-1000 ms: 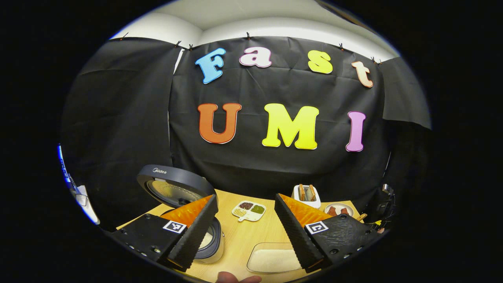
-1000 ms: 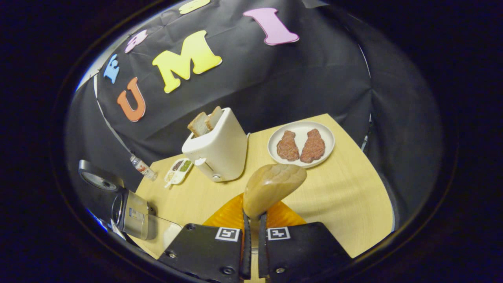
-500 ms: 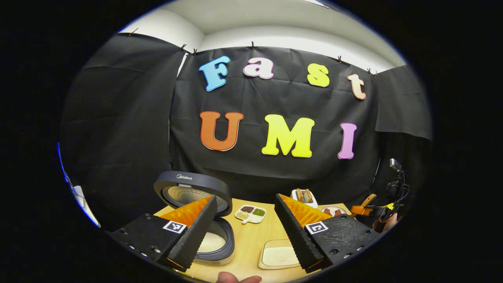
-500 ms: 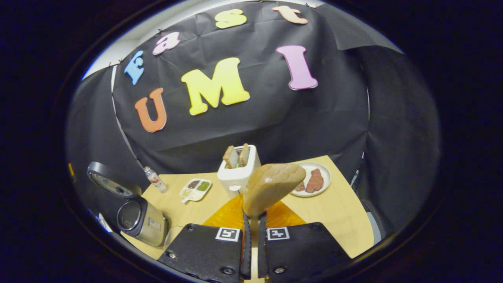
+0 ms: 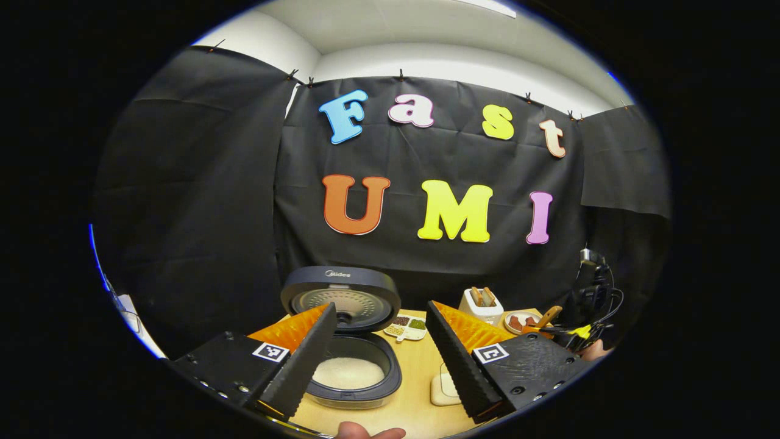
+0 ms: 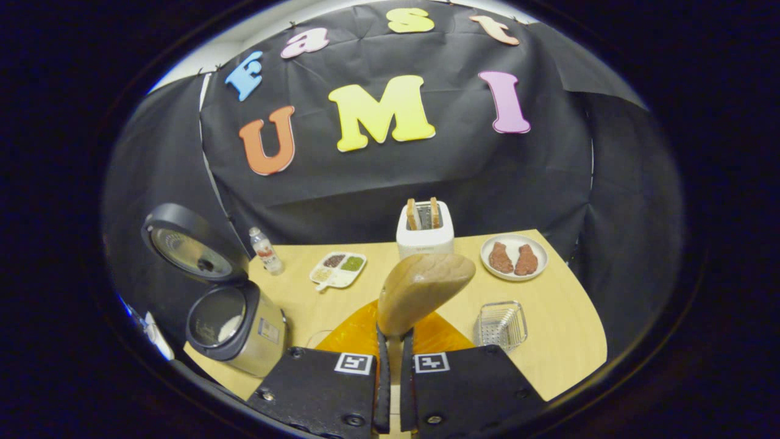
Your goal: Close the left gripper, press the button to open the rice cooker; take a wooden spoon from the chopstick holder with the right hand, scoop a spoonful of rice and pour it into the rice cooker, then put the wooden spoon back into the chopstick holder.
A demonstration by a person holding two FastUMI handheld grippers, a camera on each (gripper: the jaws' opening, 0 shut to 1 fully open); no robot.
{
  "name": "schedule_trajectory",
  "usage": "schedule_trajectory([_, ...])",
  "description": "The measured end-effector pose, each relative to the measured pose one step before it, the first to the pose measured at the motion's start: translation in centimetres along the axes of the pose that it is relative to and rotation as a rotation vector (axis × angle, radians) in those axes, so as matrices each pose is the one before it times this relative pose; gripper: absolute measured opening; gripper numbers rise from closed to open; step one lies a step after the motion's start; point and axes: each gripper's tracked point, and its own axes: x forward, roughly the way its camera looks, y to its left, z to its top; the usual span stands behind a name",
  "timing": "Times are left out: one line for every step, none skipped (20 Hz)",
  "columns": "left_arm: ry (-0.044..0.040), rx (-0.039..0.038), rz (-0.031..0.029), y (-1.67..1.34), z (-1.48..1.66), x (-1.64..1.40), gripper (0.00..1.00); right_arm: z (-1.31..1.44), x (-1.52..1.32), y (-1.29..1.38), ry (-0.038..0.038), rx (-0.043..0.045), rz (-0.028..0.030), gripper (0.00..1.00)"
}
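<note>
In the right gripper view the cooker (image 6: 234, 326) stands at the counter's (image 6: 560, 341) left edge, lid up, rice inside. The left gripper (image 5: 381, 360) holds its jaws wide above it. The right gripper (image 6: 390, 390) has its jaws clamped on the spoon (image 6: 420, 292), with the holder (image 6: 501, 324) just right.

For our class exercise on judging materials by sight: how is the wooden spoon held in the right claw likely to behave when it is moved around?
The wooden spoon is probably stiff: its bowl stands straight up from the right claw without sagging. It looks light for its size, being plain carved wood. Its smooth, rounded surface might let it twist in the narrow grip if the bowl is pushed sideways.
</note>
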Motion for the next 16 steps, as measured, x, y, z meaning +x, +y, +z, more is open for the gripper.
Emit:
schedule_trajectory([0.01041,-0.00022,-0.00032,0.444,-0.339,-0.163,0.95,-1.105,0.826,0.054,0.00346,-0.03264,-0.02469,0.11])
schedule_trajectory([0.01086,0.00001,0.00124,0.452,-0.352,-0.330,0.95,-1.058,0.713,0.055,0.00470,-0.03907,-0.02518,0.11])
schedule_trajectory([0.00872,0.00111,-0.00023,0.373,-0.130,-0.281,0.95,-0.972,0.652,0.056,0.00148,-0.04111,-0.02937,0.11])
schedule_trajectory([0.00583,0.00435,0.00015,0.308,-0.130,-0.103,0.95,-0.581,0.532,0.115,-0.01109,-0.04743,-0.02806,0.12])
schedule_trajectory([0.00913,0.00640,0.00058,0.280,-0.199,-0.099,0.95,-0.482,0.580,0.411,-0.01279,-0.04272,-0.02613,0.12])
schedule_trajectory([0.00916,0.00788,-0.00033,0.242,-0.381,-0.056,0.95,-0.560,0.408,0.619,-0.01463,-0.04449,-0.02234,0.12])
schedule_trajectory([0.00944,0.00632,-0.00634,0.094,-0.278,-0.083,0.95,-0.242,0.300,0.502,-0.01418,-0.03445,-0.01639,0.12])
schedule_trajectory([0.01173,0.00748,-0.00923,-0.093,-0.321,-0.009,0.94,-0.185,0.347,0.542,-0.01467,-0.03446,-0.01794,0.11])
schedule_trajectory([0.00662,0.00725,-0.00345,0.257,-0.144,-0.094,0.94,-0.441,0.635,0.665,-0.00222,-0.01987,-0.00920,0.11])
schedule_trajectory([0.00642,0.00532,-0.00312,0.143,-0.181,-0.077,0.95,-0.610,0.349,0.894,0.00931,-0.00232,0.00452,0.12])
schedule_trajectory([0.00550,0.00378,-0.00236,0.126,-0.295,-0.099,0.94,-0.548,0.446,0.926,0.01769,0.01547,0.01390,0.11])
schedule_trajectory([0.00484,0.00173,-0.00034,0.122,-0.153,-0.043,0.95,-0.116,0.262,0.567,0.00392,0.01771,0.00399,0.11])
schedule_trajectory([0.00061,-0.00068,0.00290,0.306,0.003,-0.112,0.94,0.040,0.182,0.400,0.00155,0.01651,0.01093,0.12])
schedule_trajectory([-0.00166,-0.00219,0.00490,0.203,0.072,-0.154,0.94,-0.009,0.100,0.732,0.00385,0.02268,0.02574,0.12])
schedule_trajectory([0.00103,-0.00219,0.00668,0.412,-0.114,-0.131,0.94,-0.288,-0.033,0.755,0.01023,0.02359,0.02881,0.12])
schedule_trajectory([0.00578,-0.00320,0.00713,0.275,-0.245,-0.104,0.94,-0.242,-0.083,0.799,0.01446,0.02480,0.03404,0.12])
